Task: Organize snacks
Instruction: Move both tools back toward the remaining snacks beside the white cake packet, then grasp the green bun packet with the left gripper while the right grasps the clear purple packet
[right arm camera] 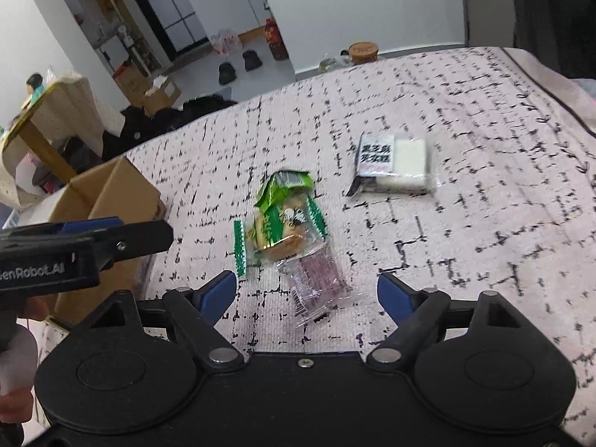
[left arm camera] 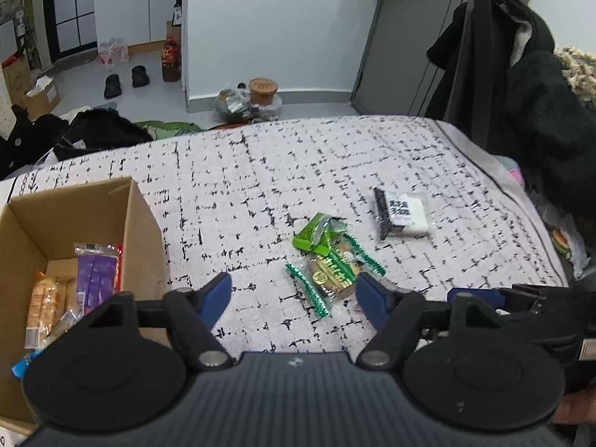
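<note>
- Four loose snacks lie on the pink black-dashed cloth: two green-wrapped biscuit packets touching mid-cloth, one clear purple-tinted packet just beside them toward the near edge, and one white cake in a black-labelled wrapper toward the right edge.
- One open brown cardboard box at the left edge holds a purple packet, an orange biscuit pack and others I cannot count.
- Left gripper: jaws apart, empty.
- Right gripper: jaws apart, flanking the clear packet without touching it.
</note>
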Tool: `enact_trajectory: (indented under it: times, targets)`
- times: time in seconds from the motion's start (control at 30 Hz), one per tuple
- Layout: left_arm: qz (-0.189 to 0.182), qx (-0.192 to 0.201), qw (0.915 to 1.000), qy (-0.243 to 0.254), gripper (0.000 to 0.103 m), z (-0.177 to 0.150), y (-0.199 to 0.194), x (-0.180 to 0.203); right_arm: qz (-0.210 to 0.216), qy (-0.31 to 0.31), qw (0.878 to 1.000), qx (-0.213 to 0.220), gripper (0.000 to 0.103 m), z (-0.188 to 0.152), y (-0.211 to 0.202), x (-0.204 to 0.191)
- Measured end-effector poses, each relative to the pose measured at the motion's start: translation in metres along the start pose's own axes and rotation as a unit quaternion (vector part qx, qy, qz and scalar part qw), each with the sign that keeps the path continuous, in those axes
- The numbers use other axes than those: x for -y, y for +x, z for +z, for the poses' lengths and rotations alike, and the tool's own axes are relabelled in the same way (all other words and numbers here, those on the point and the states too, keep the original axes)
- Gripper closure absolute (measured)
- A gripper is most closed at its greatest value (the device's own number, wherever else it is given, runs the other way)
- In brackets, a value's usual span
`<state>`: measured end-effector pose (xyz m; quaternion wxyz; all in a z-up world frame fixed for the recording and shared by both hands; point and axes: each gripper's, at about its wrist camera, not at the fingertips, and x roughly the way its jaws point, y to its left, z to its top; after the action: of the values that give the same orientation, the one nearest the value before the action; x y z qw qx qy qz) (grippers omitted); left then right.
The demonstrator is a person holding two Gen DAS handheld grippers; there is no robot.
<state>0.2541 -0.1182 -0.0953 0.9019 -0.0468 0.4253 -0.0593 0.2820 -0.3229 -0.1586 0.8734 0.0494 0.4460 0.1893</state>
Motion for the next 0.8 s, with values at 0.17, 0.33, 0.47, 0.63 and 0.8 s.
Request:
enact_trajectory:
  times: [0.17,0.33,0.47,0.63,0.8]
  targets:
    - [0.006,-0.011,0.9999,-0.004,0.037,0.0,0.013,0.0,0.004,-0.008,1.0,-0.016,0.023,0.002,0.016,0.0]
    - [0.013,-0.019,0.9997,-0.004,0.037,0.0,0.026,0.002,0.003,-0.003,0.999,-0.038,0.035,-0.001,0.029,0.005]
    - [0.014,-0.027,0.9995,-0.008,0.037,0.0,0.036,0.004,-0.006,0.003,0.999,-0.037,0.057,-0.002,0.031,0.016]
    - [0.014,-0.034,0.9993,-0.008,0.037,0.001,0.047,0.009,-0.004,0.013,0.999,-0.03,0.063,-0.001,0.023,0.031]
    - [0.01,-0.034,0.9994,-0.001,0.037,0.004,0.056,0.016,-0.013,0.033,0.999,-0.024,0.065,0.0,0.016,0.049]
